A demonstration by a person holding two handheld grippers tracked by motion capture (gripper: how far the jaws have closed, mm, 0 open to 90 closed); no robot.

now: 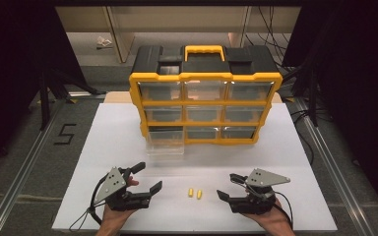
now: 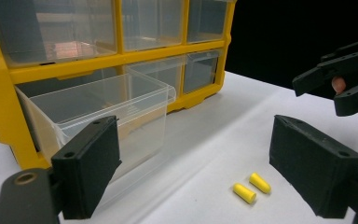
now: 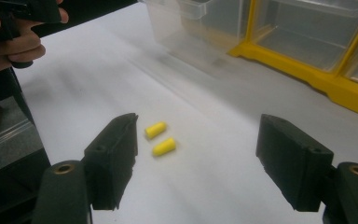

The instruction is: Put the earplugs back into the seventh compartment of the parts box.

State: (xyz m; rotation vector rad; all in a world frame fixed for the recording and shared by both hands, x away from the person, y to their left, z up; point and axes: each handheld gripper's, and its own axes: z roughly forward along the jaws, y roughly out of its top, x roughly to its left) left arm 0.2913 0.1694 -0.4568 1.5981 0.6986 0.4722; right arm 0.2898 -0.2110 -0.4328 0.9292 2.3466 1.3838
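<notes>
down at the near edge of the white table (image 1: 295, 162), two hands come in from 6 o'clock, each holding a gripper. the left gripper (image 1: 146, 178) sits near 7 o'clock with its jaws spread wide and nothing between them; the right gripper (image 1: 229, 186) sits near 5 o'clock, its jaws also apart and holding nothing.

between the two grippers, on the bare table, lie two small yellow earplugs (image 1: 194, 193), side by side and just apart from each other. they rest clear of both sets of jaws. in the left gripper view the earplugs (image 2: 251, 187) lie ahead, toward the right jaw; in the right gripper view the earplugs (image 3: 160, 138) lie just beside the left jaw, not touching it.

farther out, toward 12 o'clock, a clear drawer (image 1: 165, 145) stands pulled out from the bottom left slot of a yellow and black organiser (image 1: 205, 101), its front reaching onto the table. in the left gripper view the clear drawer (image 2: 107, 105) looks empty. the organiser holds three rows of clear drawers and has a yellow handle (image 1: 204, 50) on its black top.
</notes>
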